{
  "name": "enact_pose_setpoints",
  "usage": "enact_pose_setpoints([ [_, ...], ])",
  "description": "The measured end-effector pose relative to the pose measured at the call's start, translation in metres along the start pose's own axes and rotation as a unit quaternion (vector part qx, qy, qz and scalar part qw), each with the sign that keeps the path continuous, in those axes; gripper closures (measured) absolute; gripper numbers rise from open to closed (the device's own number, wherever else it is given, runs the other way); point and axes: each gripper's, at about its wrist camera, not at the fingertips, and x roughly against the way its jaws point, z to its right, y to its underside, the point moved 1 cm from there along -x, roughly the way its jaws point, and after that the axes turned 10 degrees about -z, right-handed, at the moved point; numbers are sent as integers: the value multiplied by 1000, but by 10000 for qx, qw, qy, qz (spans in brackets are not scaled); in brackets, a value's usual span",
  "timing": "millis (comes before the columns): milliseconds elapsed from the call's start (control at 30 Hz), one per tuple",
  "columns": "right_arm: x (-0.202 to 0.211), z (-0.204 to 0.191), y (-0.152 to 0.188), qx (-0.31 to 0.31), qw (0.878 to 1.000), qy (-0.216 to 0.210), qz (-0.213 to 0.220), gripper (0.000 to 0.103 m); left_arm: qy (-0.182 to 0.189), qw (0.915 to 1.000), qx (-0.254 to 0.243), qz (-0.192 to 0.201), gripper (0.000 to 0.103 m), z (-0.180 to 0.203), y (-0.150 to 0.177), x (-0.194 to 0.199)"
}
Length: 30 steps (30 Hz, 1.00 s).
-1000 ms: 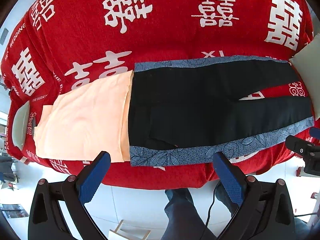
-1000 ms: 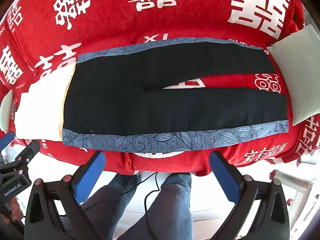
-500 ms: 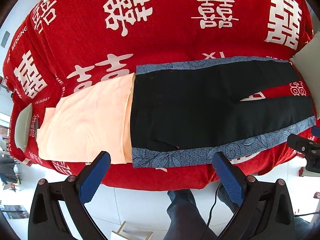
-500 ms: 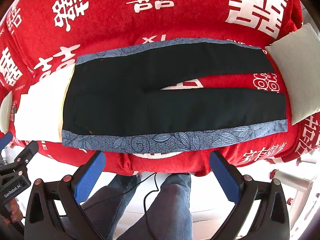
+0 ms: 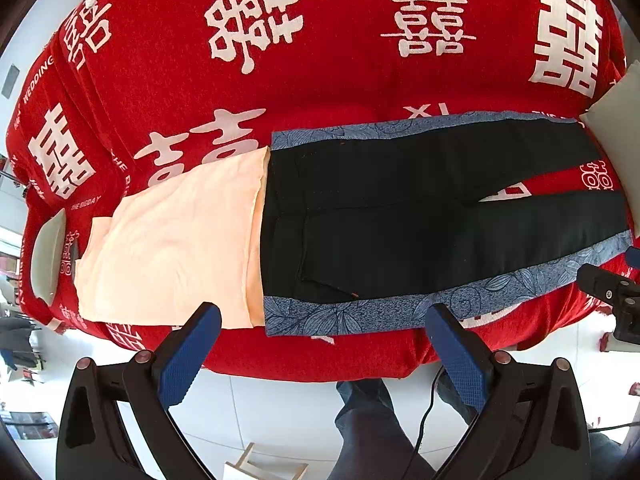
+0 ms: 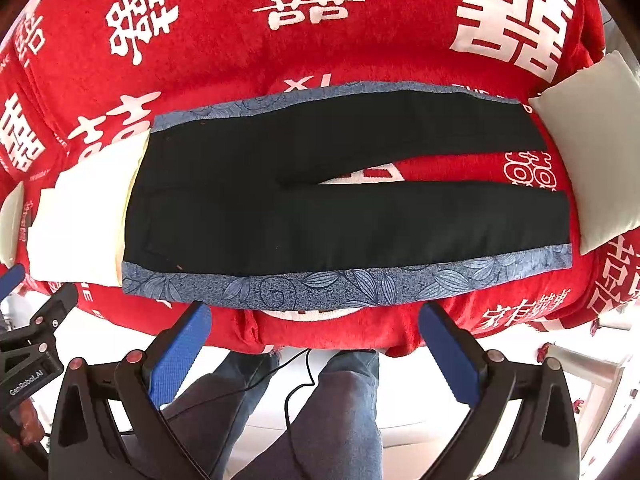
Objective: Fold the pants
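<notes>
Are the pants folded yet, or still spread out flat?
Spread flat, unfolded: the pants lie full length on the red blanket, both legs apart, red showing between them. Neither gripper touches them.

Both wrist views overlook the same pants (image 5: 420, 216) from above

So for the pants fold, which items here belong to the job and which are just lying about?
Job:
black pants with blue floral side stripes, laid flat
left gripper, open, empty
right gripper, open, empty

Lying about:
peach folded cloth at the waistband end
white pillow at the leg end
red blanket underneath
</notes>
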Motion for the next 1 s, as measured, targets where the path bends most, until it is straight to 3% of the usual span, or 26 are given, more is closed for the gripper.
enact_pose_setpoints([
  [1000, -2, 1, -8, 124, 9999, 2, -5, 0, -61, 10000, 9, -39, 1, 1, -4, -1],
])
